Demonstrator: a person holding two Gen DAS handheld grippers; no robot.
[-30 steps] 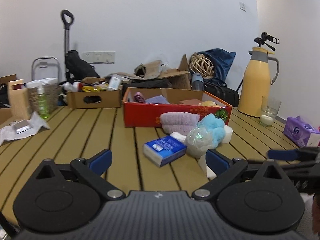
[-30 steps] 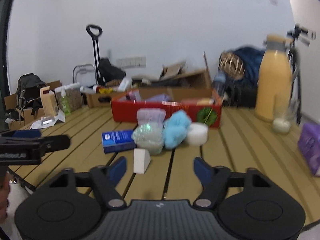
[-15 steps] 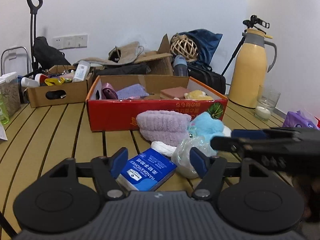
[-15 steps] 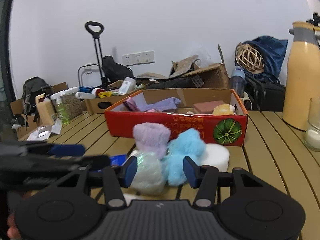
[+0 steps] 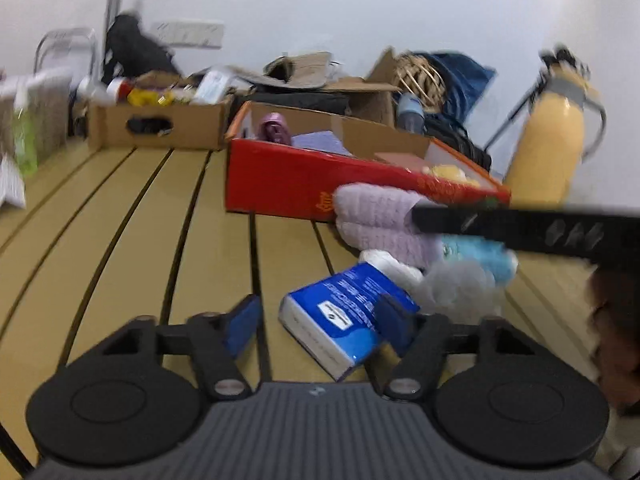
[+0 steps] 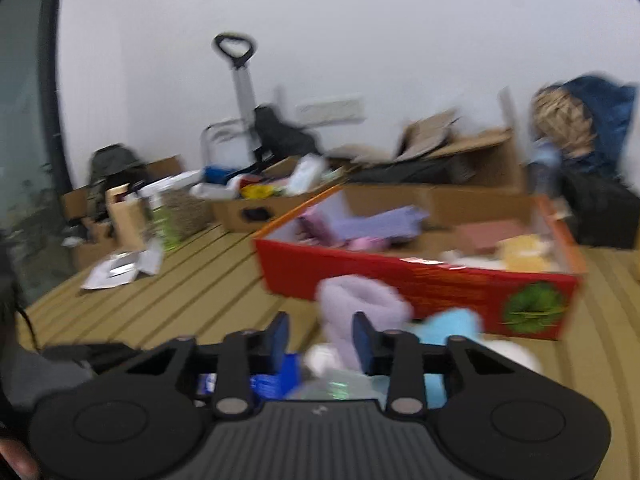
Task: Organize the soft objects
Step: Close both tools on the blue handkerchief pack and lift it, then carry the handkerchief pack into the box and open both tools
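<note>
Closing on crowded pile near bench middle: left gripper point(image 5: 318, 320) wide, tissue pack point(image 5: 344, 314) between fingers; right gripper point(image 6: 320, 340) narrower, empty, over lilac sock point(image 6: 360, 312). Risk: grippers collide, sock snags neighbours, missing red box point(image 6: 420, 276).

The slatted table point(image 5: 132, 216) lies bare on its left, from the near edge up to the brown box point(image 5: 156, 128), giving open passage there. The red box point(image 5: 288, 184) blocks the middle; its top is open. Against its front wall crowd the purple plush point(image 5: 380, 220), a blue plush point(image 5: 480, 256), a clear bag point(image 5: 460, 284) and the tissue pack point(image 5: 344, 312), touching or overlapping, with no gap between them. The right gripper point(image 5: 520, 228) crosses above that pile. The yellow jug point(image 5: 548, 152) stands to the right, beyond the red box.
</note>
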